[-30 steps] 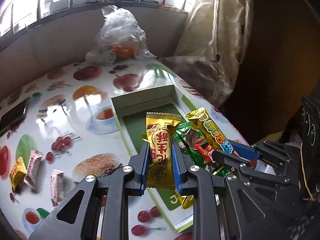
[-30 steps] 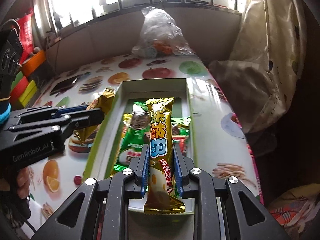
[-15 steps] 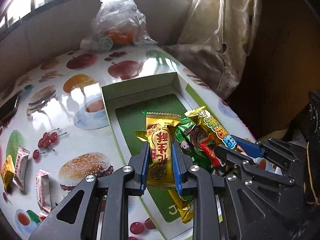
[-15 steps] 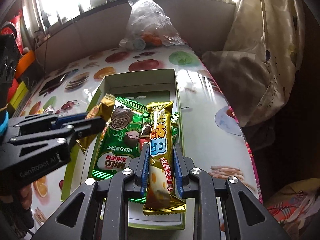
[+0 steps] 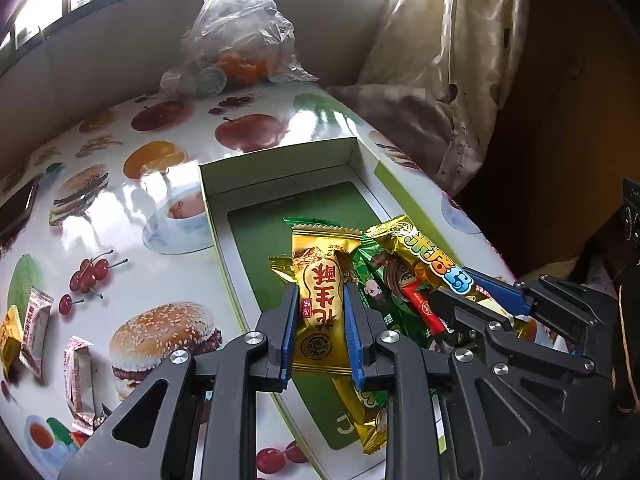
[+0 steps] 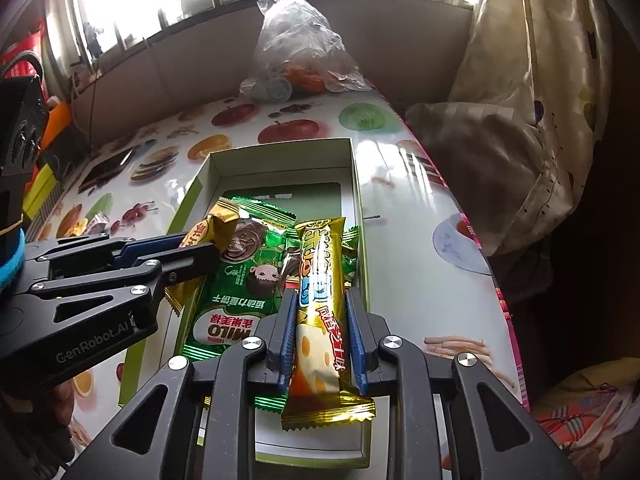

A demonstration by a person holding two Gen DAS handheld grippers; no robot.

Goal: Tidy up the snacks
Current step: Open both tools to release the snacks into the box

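Note:
A white-and-green open box (image 5: 280, 164) lies on the fruit-print table (image 5: 120, 240). My left gripper (image 5: 319, 296) is shut on a short gold sweet packet (image 5: 320, 280) with red characters, held low over the box's middle. My right gripper (image 6: 319, 300) is shut on a long gold cheese bar (image 6: 322, 280), held over the box's near right side. Green Milo packets (image 6: 240, 280) lie in the box under both. In the left wrist view the right gripper (image 5: 456, 286) comes in from the right with the long gold bar (image 5: 424, 252); in the right wrist view the left gripper (image 6: 208, 248) enters from the left.
A clear plastic bag (image 5: 236, 48) with oranges stands at the table's far end. Small wrapped sweets (image 5: 36, 328) lie at the left, a dark phone (image 5: 16, 208) beyond them. A curtain (image 5: 440, 60) hangs past the table's right edge.
My left gripper has sunk toward the box with the gold packet. The box now shows larger and nearer in both views. Both grips are unchanged.

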